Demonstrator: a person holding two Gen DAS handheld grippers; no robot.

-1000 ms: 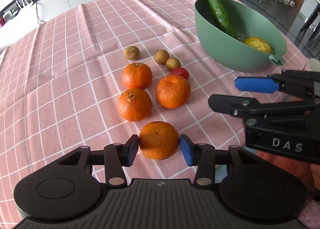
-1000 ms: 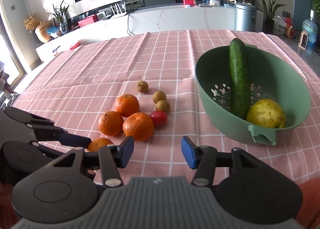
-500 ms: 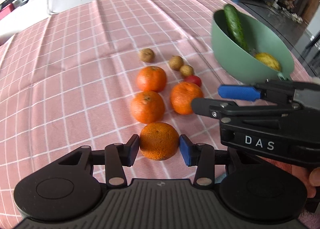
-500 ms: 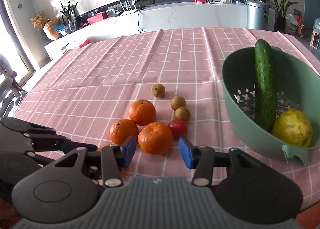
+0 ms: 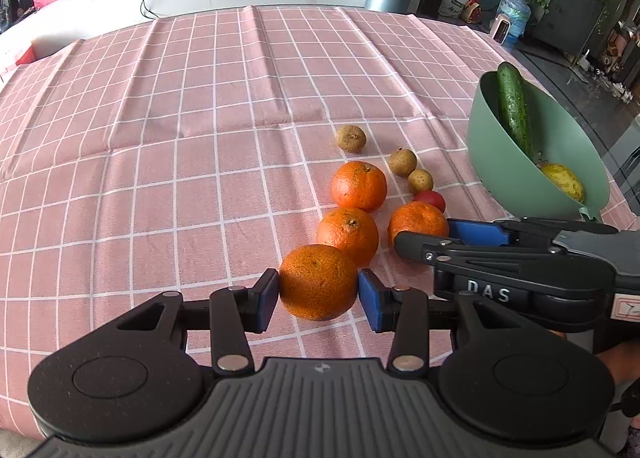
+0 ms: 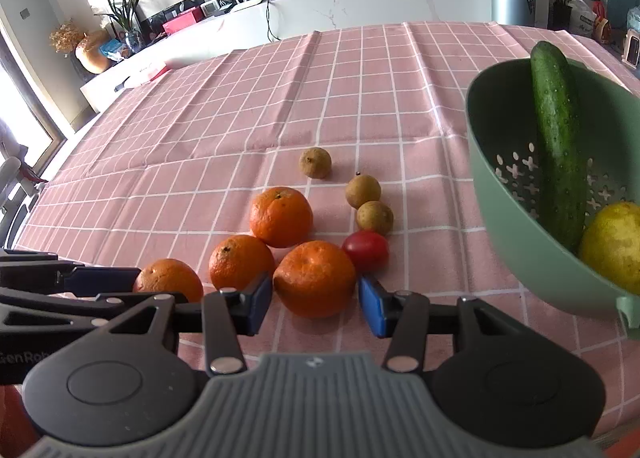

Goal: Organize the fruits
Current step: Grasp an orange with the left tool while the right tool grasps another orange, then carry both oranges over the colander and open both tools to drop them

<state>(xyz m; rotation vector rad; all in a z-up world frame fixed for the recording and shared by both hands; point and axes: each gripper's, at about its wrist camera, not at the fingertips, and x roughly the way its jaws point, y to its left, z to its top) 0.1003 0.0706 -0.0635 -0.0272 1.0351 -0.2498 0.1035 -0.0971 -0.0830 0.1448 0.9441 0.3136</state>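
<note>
Left tongs (image 5: 318,295) grip the nearest orange (image 5: 318,282) between blue pads on the pink checked tabletop (image 5: 160,137). Right tongs (image 6: 316,300) are closing around a second orange (image 6: 315,278), pads just beside its sides (contact cannot be told). A green colander (image 6: 520,242) at right holds a cucumber (image 6: 558,137) and a yellow fruit (image 6: 612,246)

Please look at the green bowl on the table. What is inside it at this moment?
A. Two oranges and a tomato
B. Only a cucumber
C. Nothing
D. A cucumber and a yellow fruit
D: in the right wrist view the green bowl holds a cucumber leaning on its wall and a yellow fruit beside it, while all four oranges lie on the cloth.
</note>
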